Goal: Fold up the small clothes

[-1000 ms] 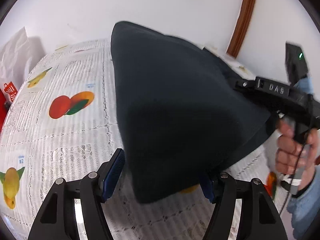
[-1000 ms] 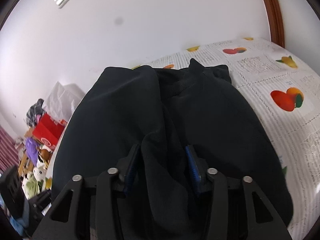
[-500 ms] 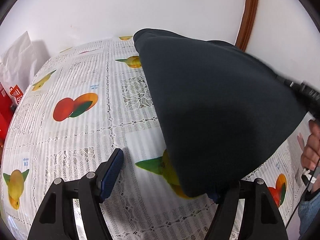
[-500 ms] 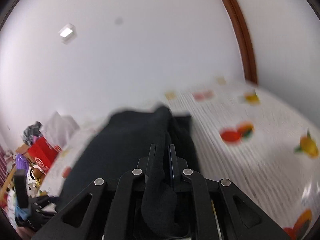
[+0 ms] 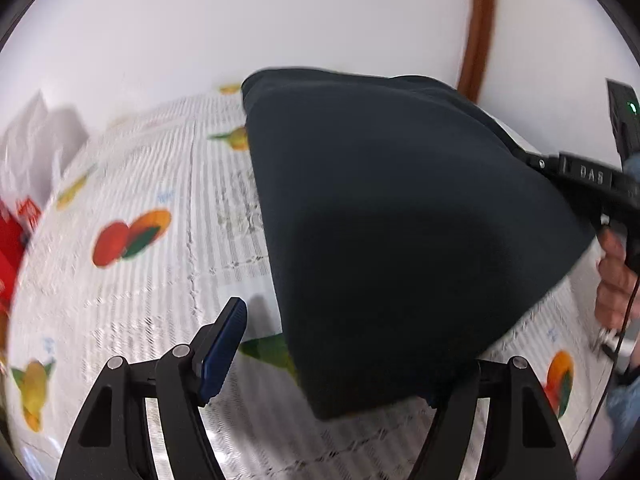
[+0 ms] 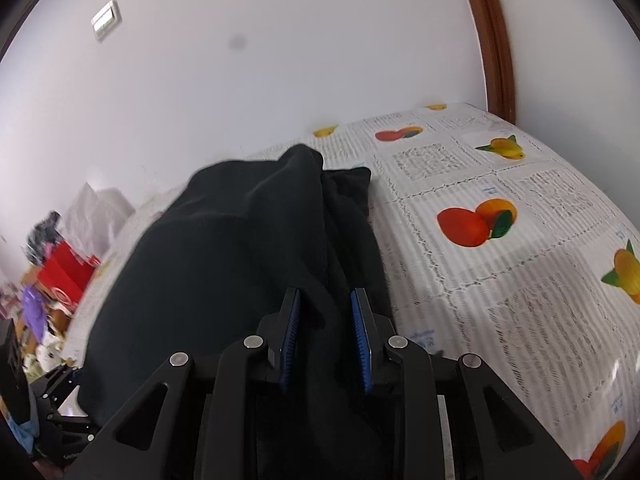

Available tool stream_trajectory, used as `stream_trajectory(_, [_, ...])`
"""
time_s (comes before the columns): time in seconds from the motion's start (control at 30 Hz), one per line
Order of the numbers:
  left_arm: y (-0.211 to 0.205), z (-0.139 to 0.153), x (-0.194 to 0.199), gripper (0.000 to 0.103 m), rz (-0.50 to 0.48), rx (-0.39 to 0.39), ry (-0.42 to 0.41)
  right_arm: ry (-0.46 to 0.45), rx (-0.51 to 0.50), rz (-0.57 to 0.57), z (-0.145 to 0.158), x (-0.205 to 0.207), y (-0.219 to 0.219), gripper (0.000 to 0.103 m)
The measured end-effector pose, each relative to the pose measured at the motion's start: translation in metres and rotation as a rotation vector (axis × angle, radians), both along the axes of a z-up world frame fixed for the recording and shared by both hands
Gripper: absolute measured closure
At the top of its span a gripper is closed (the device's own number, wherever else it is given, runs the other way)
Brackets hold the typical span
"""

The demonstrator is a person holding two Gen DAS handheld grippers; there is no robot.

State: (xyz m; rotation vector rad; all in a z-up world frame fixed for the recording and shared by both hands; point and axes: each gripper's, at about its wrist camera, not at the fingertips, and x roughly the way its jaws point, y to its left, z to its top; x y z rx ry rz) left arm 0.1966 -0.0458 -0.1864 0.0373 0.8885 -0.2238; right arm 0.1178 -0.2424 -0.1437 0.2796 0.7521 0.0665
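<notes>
Two grippers share one dark garment (image 5: 400, 220), raised off the fruit-print surface (image 5: 152, 280) — soft, light, floppy, best taken at edges; left gripper (image 5: 340, 360) stands wide beneath its hem; right gripper (image 6: 326, 340), narrow, opening, has a fold between its pads.

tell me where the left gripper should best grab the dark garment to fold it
Probably the dark garment's hanging lower corner, approached from its left edge: that corner droops free above the tablecloth between the wide-open left gripper's fingers, while the right gripper has the opposite bunched edge.
</notes>
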Motion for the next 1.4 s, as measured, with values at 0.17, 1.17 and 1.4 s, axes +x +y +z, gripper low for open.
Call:
stream_trajectory(0.17, [0.004,-0.001,0.005,0.030,0.039,-0.001,0.015,-0.074,-0.079,0.004,0.015,0.000,0.010,0.095])
stream_trajectory(1.17, [0.001,0.004,-0.012,0.029,0.065,0.006,0.042,0.015,-0.175,-0.058,-0.004,-0.058,-0.020,0.094])
stream_trajectory(1.4, [0.015,0.014,-0.041,0.031,0.047,-0.006,0.052,0.044,-0.283,-0.042,0.000,-0.065,-0.018,0.094])
